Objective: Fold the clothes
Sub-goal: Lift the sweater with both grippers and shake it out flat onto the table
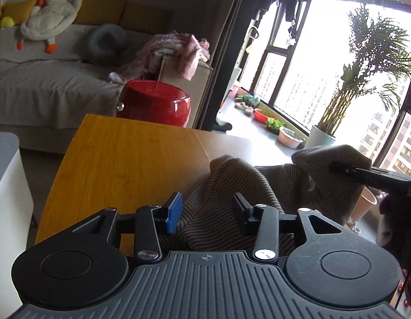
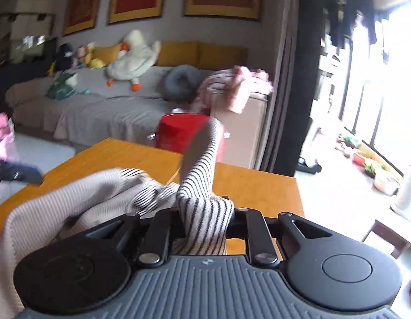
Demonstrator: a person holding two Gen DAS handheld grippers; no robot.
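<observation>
Left wrist view: your left gripper (image 1: 208, 211) fills the lower frame, its jaws standing apart with a fold of the striped garment (image 1: 232, 183) lying between them; the blue pad (image 1: 174, 212) sits clear of the cloth, so nothing is pinched here.
Garment, left view: it is bunched at lower centre on the near right part of the wooden table (image 1: 120, 156), and rises to a peak at the right.
Right gripper, left view: your right gripper (image 1: 343, 170) enters from the right edge, its dark tip at that raised peak of cloth.
Right wrist view: your right gripper (image 2: 205, 212) has its jaws narrow and clamped on a bundle of the striped garment (image 2: 202, 212), which fills the gap between them.
Garment, right view: one striped strip stands up from the jaws toward the frame's centre; the rest trails to the lower left over the table (image 2: 258, 186), blurred.
Background, left view: a red stool (image 1: 155, 102) stands beyond the table's far edge, a white plush goose (image 1: 51, 16) lies on the sofa (image 1: 46, 85) at upper left, pink cloth (image 1: 179, 50) is draped over the sofa's arm, and a potted palm (image 1: 365, 66) stands by the window at right.
</observation>
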